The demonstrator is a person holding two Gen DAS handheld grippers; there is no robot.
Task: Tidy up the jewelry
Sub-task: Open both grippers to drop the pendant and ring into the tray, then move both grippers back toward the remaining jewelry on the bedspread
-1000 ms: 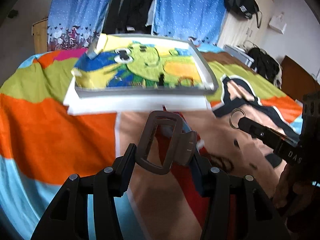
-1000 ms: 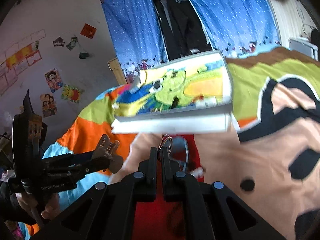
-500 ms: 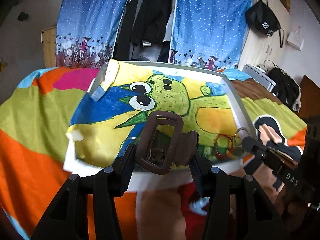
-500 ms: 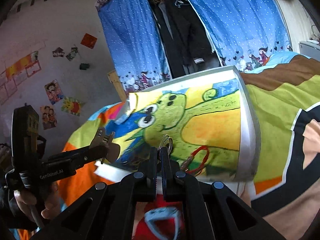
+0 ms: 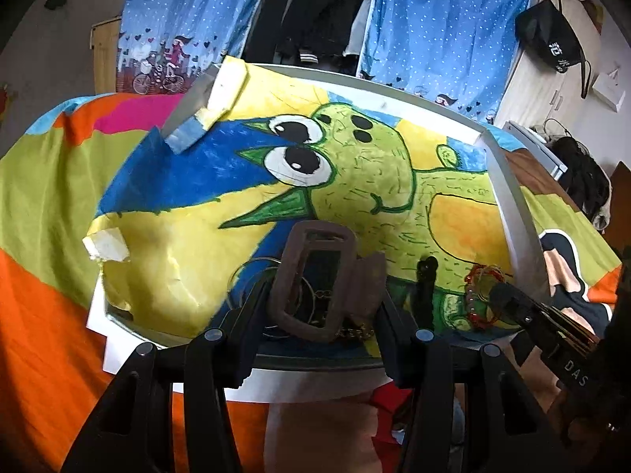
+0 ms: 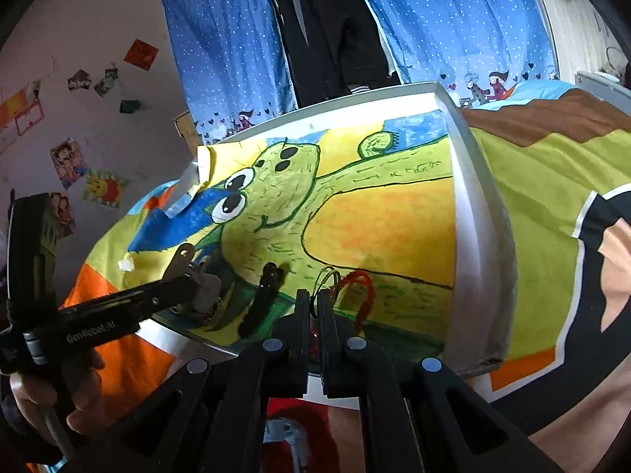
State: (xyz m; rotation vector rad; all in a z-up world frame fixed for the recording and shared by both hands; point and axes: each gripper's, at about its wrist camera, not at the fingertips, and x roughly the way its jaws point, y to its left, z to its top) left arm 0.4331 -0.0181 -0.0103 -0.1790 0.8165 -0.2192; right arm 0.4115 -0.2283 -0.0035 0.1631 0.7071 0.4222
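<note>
Bed: your bright patchwork bedspread [image 5: 47, 205] of orange, lime and blue fills the near ground, and the white tray [image 6: 479, 236] rests on it.
Left hand-held gripper: your left hand-held gripper [image 5: 325, 307] stands partly open with its pads pressed on a brown hair claw clip [image 5: 315, 280]; the clip stands upright between the fingers, over the near edge of the tray.
Right hand-held gripper: your right hand-held gripper [image 6: 313, 315] is closed almost fully, pinching a thin metal ring [image 6: 325, 282] at the fingertips; the ring sticks up above the tips, over the near right part of the tray.
Your hand: your left hand [image 6: 51, 402] wraps the black handle at the near left edge of the right wrist view.
Tray, near edge: a red beaded bracelet [image 5: 483, 295] lies just beside the right fingertips; a black hair clip [image 6: 264, 299] lies between the two hand-held grippers; silver hoops [image 5: 252, 276] and a gold chain [image 5: 355, 331] lie behind the brown clip, partly hidden by it.
Tray lining: a painted sheet with a green big-eyed creature [image 5: 355, 173] on yellow and blue covers the tray floor; its left corners curl up.
Far: blue dotted curtains [image 5: 434, 27] hang behind the bed with dark clothes [image 5: 319, 8] between them; a black bag [image 5: 552, 43] hangs far right, and posters [image 6: 69, 163] dot the far left wall.
</note>
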